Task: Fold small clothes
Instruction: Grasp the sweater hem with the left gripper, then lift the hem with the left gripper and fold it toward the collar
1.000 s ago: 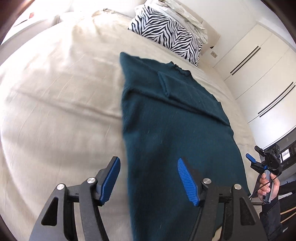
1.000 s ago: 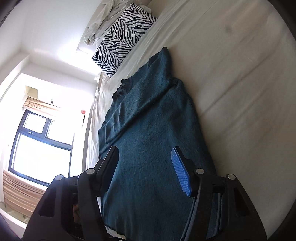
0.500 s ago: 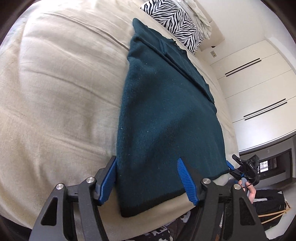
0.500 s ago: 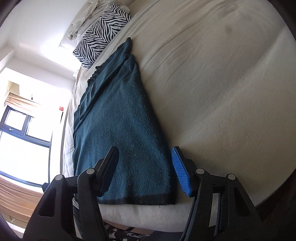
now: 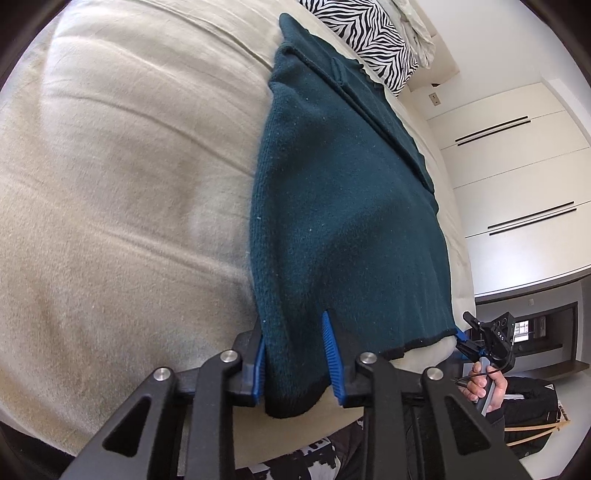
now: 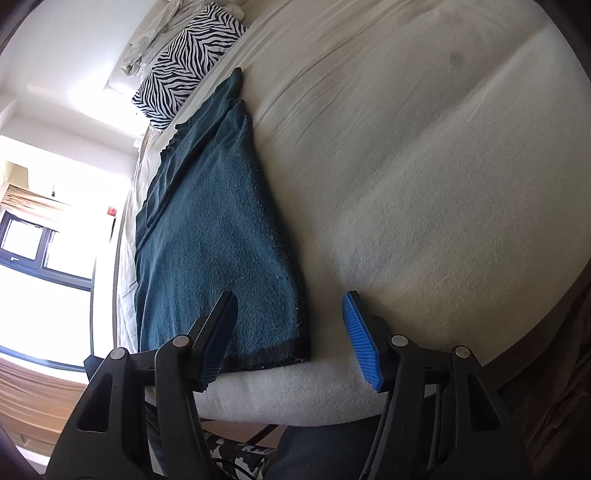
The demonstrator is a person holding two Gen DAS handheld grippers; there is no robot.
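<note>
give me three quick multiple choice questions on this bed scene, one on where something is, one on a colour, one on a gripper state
1. Where does the zebra pillow lie?
A. beyond the sweater's far end
B. on the floor
C. under the sweater

2. What colour is the sweater?
A. red
B. dark teal
C. yellow

3. How does the left gripper stand?
A. wide open above the bed
B. out of view
C. around the sweater's near hem corner

Answers: 1 A, it lies past the collar end; 2 B, the knit is dark teal with a black hem; 3 C, its blue pads flank the corner.
</note>
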